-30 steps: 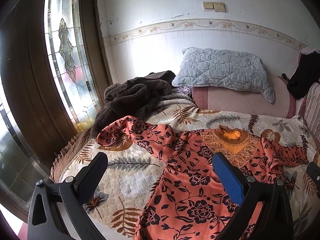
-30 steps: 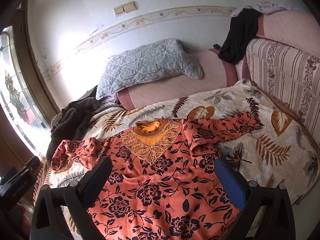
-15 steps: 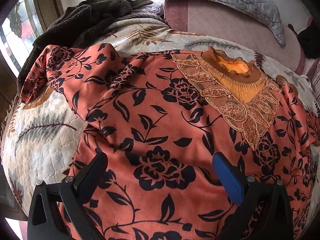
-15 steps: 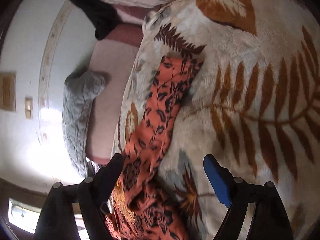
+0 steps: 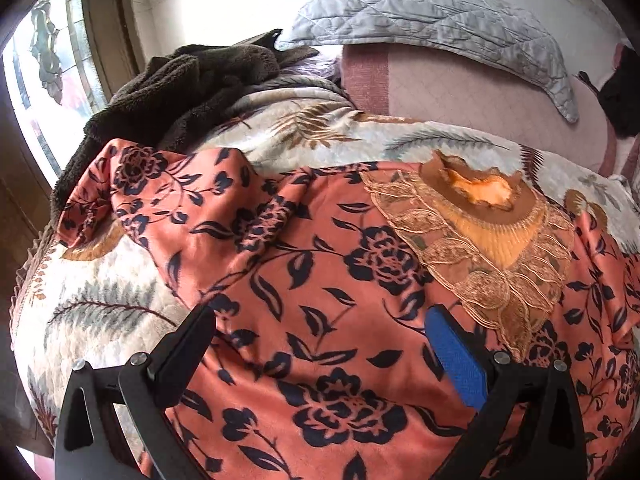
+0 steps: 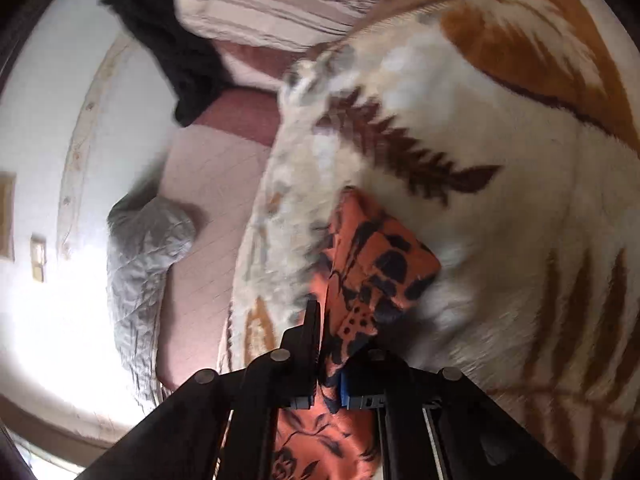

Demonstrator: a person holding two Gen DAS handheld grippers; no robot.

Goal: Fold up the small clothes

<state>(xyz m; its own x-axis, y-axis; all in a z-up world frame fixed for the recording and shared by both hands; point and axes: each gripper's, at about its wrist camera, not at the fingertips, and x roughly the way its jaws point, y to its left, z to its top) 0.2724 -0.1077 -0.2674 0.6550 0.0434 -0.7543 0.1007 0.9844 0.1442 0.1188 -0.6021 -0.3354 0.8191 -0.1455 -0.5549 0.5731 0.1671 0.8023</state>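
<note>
Floral dress [image 5: 320, 280] lies spread across the leaf-print blanket [image 5: 100, 300], unfolded; right gripper [image 6: 330, 360] pinches what appears to be its sleeve end [image 6: 380, 264], at 12 o'clock of the jaws, while left gripper [image 5: 320, 344] hovers agape.

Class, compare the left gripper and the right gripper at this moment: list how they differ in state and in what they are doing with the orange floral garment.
1. The left gripper is open, its jaws spread wide; the right gripper is shut.
2. The left gripper holds nothing and sits over the orange floral garment; the right gripper pinches the garment's sleeve.
3. The left gripper faces the garment's body near the embroidered collar; the right gripper is at the sleeve end over the leaf-print blanket.

Both have one blue-padded finger.
</note>
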